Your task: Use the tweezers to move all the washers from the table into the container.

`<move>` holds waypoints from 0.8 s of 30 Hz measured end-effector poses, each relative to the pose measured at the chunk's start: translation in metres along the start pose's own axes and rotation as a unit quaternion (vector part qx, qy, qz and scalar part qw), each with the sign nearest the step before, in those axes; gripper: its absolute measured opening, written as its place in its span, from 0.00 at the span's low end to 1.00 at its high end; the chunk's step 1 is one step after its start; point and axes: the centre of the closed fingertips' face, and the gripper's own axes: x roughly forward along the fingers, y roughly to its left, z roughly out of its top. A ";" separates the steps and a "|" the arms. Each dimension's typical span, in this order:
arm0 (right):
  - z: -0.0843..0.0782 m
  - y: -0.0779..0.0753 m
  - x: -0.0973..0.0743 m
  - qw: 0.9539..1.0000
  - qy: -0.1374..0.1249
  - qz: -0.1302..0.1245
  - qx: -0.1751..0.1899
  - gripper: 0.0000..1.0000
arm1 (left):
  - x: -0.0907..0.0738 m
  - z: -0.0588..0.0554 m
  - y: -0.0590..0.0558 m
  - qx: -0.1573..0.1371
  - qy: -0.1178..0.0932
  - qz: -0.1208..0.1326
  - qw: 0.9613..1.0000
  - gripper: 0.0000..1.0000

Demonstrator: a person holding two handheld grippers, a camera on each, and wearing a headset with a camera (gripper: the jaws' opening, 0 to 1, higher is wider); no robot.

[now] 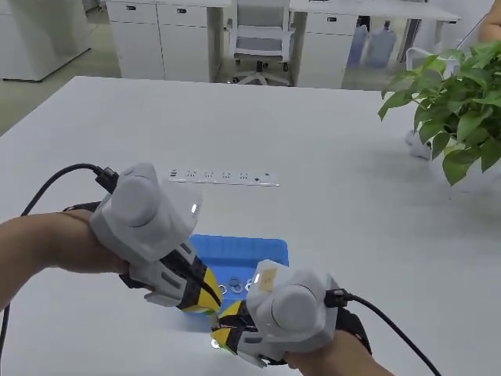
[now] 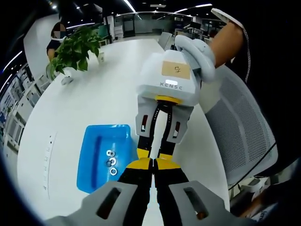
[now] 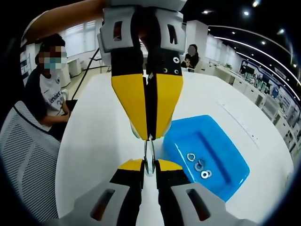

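A blue tray [image 1: 235, 251] lies on the white table, also seen as the tray [image 2: 91, 174] and the tray [image 3: 221, 141]. Three washers [image 1: 235, 286] rest inside it, the same washers [image 2: 111, 162] and washers [image 3: 197, 165]. Just in front of the tray my two grippers meet tip to tip. Thin metal tweezers [image 3: 149, 157] run between them. My right gripper [image 3: 149, 168] is shut on one end. My left gripper [image 3: 150, 134] comes from above, shut on the other end. In the head view the left gripper [image 1: 205, 301] faces the right gripper [image 1: 223, 317]. A small bright glint [image 1: 215, 343] shows under them.
A white power strip [image 1: 223, 176] lies flat beyond the tray. A potted plant [image 1: 462, 102] stands at the table's far right. A mesh chair [image 2: 249, 132] is beside the table's near edge, and a seated person [image 3: 47, 94] is behind it.
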 end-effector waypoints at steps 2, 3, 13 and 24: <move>-0.001 0.001 0.001 1.000 0.001 0.002 0.000 0.11 | 0.001 -0.002 0.000 -0.001 0.001 -0.001 1.000 0.05; -0.001 0.002 0.002 1.000 0.001 0.004 0.001 0.11 | 0.001 -0.003 -0.001 -0.002 0.001 -0.002 1.000 0.05; -0.005 0.006 0.008 1.000 0.003 0.009 0.000 0.12 | 0.006 -0.010 -0.003 -0.007 0.006 -0.007 1.000 0.05; -0.004 0.006 0.009 1.000 -0.003 0.008 -0.003 0.11 | 0.007 -0.011 -0.002 -0.007 0.010 -0.009 1.000 0.05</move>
